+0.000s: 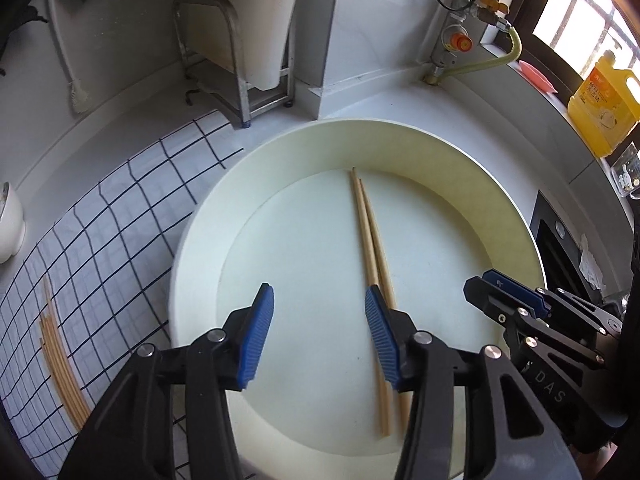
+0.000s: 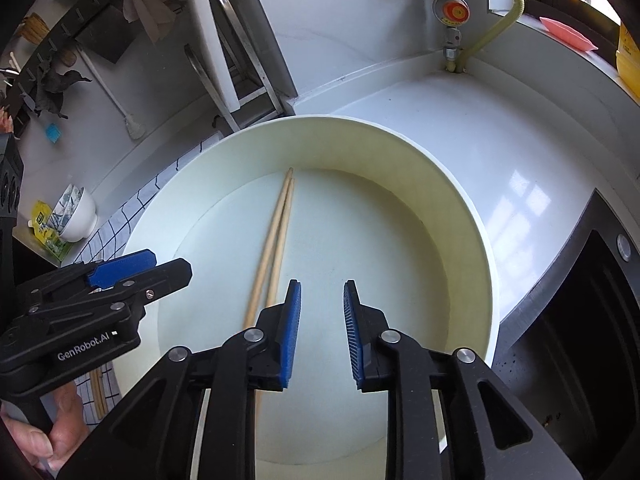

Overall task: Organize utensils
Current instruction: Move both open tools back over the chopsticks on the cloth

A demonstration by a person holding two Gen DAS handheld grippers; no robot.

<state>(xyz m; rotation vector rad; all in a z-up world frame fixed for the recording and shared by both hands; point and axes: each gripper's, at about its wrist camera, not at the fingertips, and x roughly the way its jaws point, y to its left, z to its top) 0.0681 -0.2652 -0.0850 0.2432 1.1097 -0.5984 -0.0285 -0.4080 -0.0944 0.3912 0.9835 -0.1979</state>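
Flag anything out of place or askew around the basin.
More chopsticks still lie loose on the checked cloth left of the basin, apart from the pair inside. That pair is slightly askew: tips together, far ends spread. Nothing looks spilled or damaged.

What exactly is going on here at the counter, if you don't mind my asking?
A person is sorting chopsticks with a handheld gripper in each hand. Two chopsticks lie side by side in the round cream basin. The left gripper and the right gripper both hang open over the basin with nothing between their pads. More chopsticks wait on the checked cloth beside it.
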